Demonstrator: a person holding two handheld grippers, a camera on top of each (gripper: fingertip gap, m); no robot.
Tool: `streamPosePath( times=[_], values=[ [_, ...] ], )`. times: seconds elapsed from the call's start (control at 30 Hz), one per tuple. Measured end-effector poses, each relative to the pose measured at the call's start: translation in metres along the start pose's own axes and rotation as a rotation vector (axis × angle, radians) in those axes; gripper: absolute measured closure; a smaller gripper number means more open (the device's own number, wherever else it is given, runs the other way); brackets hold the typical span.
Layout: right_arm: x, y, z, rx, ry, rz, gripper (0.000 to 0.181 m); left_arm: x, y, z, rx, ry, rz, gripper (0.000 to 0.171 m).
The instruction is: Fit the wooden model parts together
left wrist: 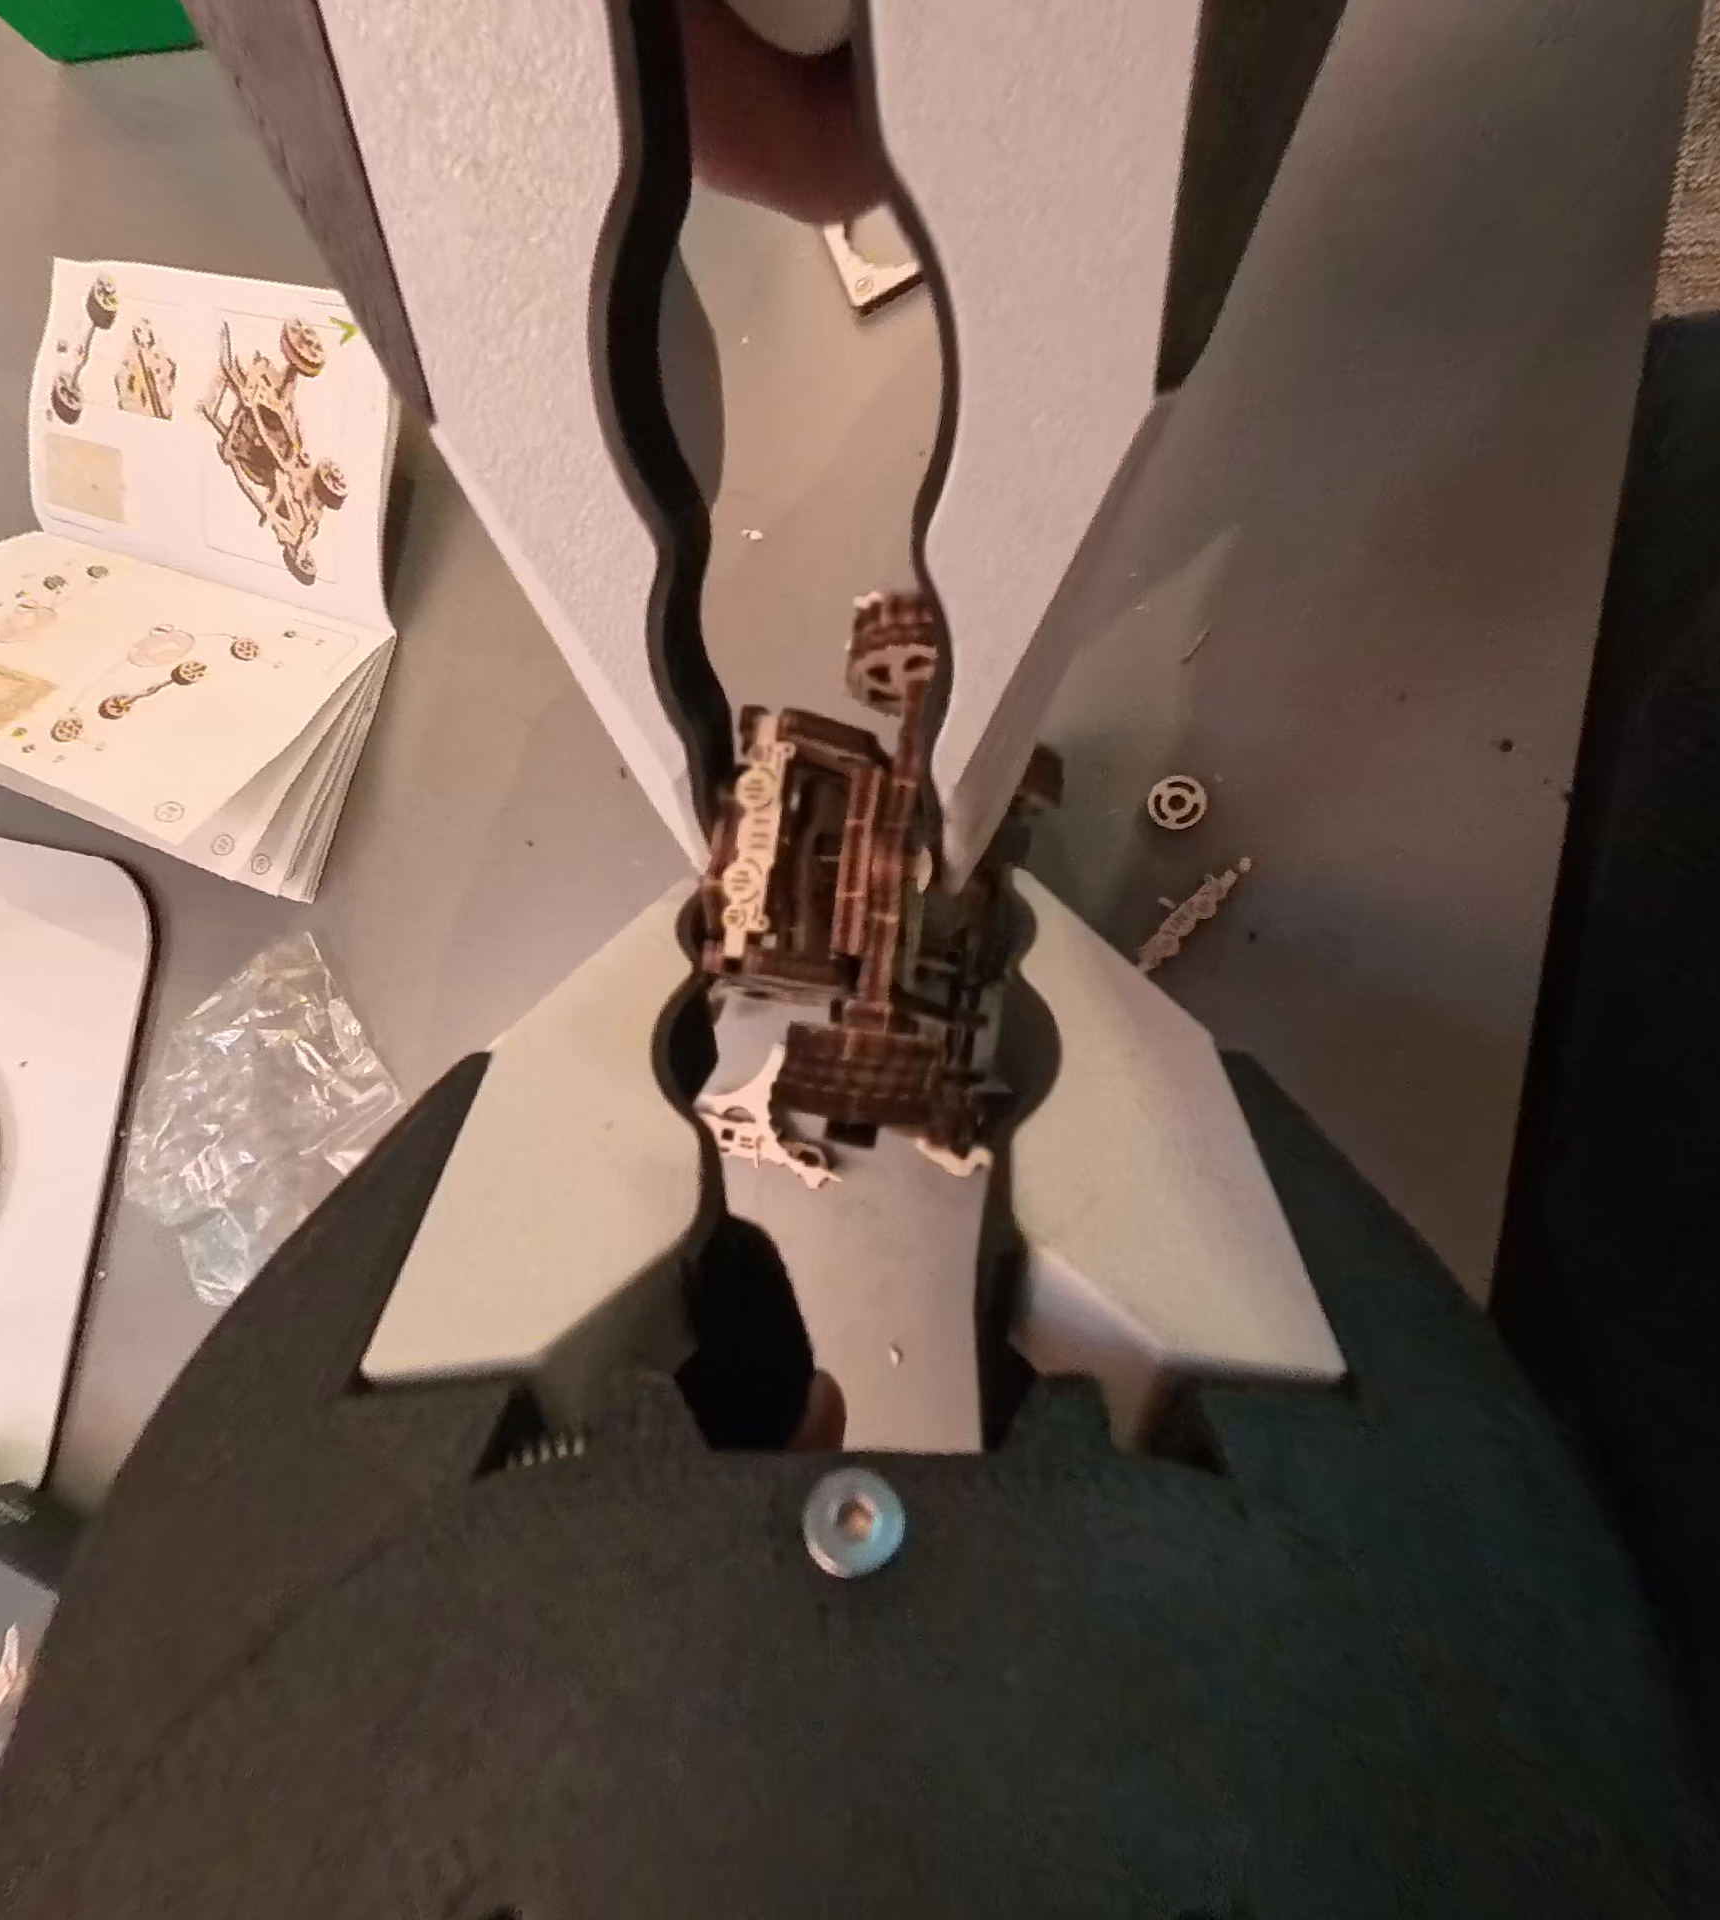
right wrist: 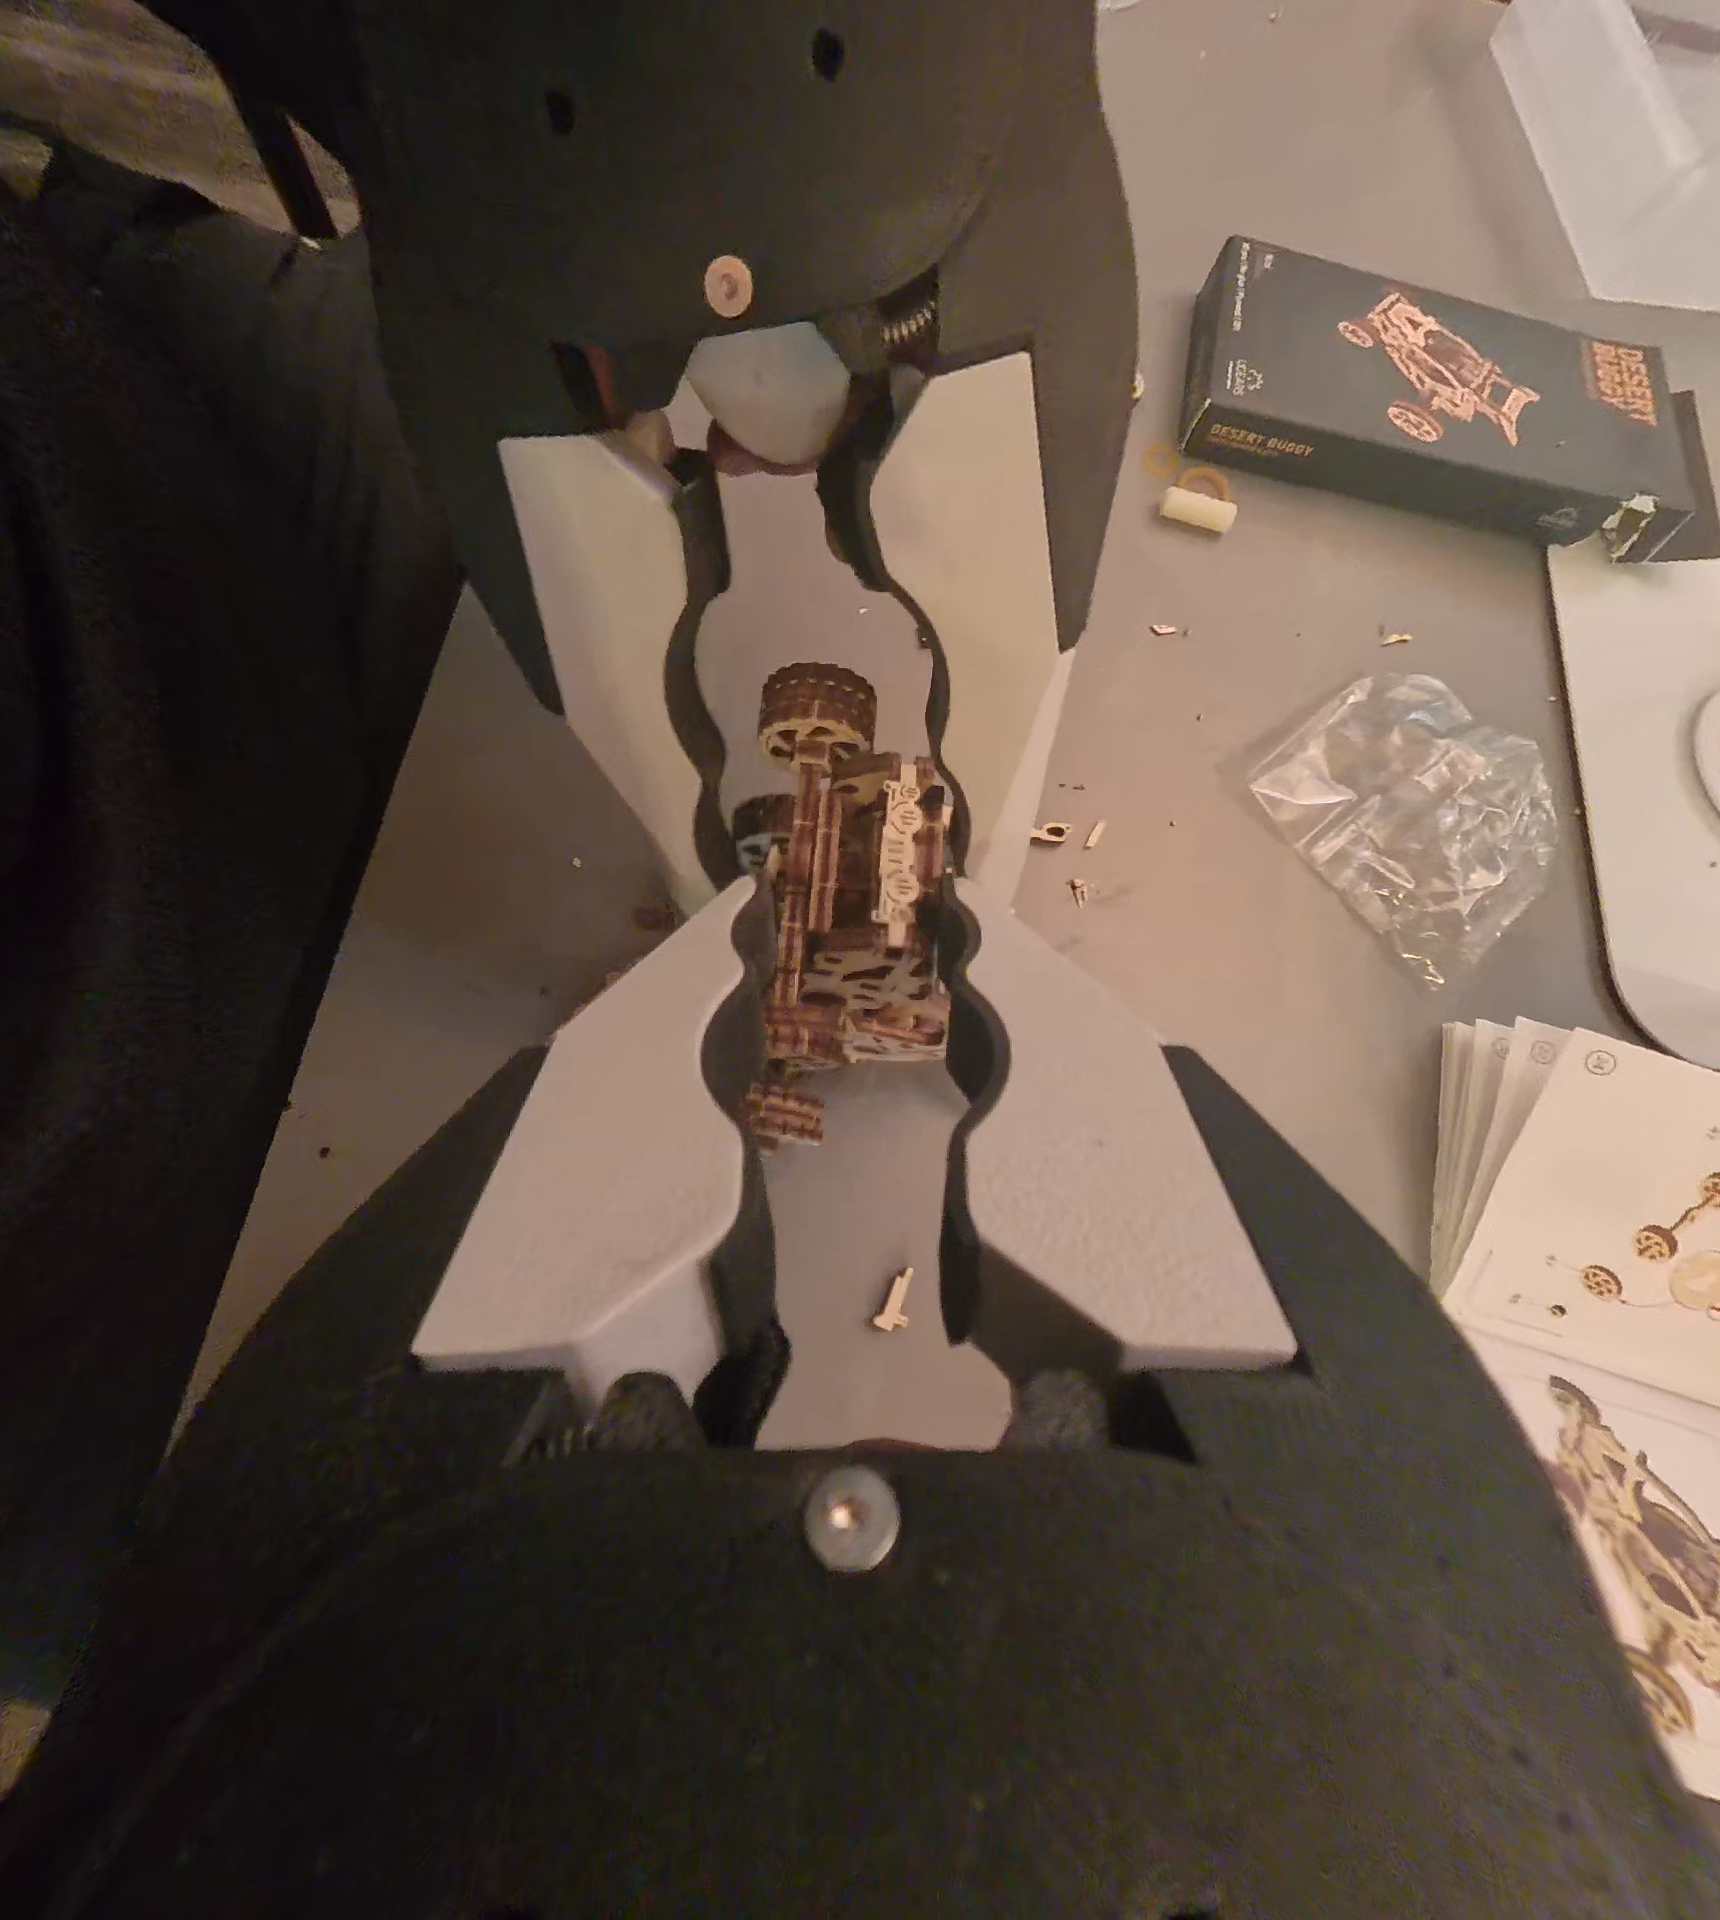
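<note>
Left wrist view: instruction booklet (left wrist: 160,582) open far left on grey surface (left wrist: 544,727), crumpled plastic bag (left wrist: 253,1101) below it. Centre: left gripper (left wrist: 851,925) fingers clamped on wooden model (left wrist: 835,925), held above surface; right gripper (left wrist: 825,862) meets it tip to tip, also clamped on it. Loose ring part (left wrist: 1180,802) right. Right wrist view: model centre, box (right wrist: 1438,405) upper right.
</note>
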State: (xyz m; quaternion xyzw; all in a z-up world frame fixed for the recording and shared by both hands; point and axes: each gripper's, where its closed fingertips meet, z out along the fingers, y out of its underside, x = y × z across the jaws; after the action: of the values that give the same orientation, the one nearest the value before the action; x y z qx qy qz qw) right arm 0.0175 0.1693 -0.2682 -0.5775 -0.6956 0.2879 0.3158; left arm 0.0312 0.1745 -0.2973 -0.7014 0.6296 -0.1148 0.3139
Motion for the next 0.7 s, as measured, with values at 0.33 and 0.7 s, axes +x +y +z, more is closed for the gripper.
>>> streamPosePath(
  times=[0.33,0.7],
  values=[
    [-0.002,0.000,0.001,0.012,-0.002,0.018,0.153,-0.001,0.000,0.002,-0.001,-0.005,-0.031,0.129],
    [-0.006,-0.002,0.004,0.042,-0.039,0.070,0.153,0.006,0.003,0.003,0.010,0.032,-0.028,0.126]
  ],
)
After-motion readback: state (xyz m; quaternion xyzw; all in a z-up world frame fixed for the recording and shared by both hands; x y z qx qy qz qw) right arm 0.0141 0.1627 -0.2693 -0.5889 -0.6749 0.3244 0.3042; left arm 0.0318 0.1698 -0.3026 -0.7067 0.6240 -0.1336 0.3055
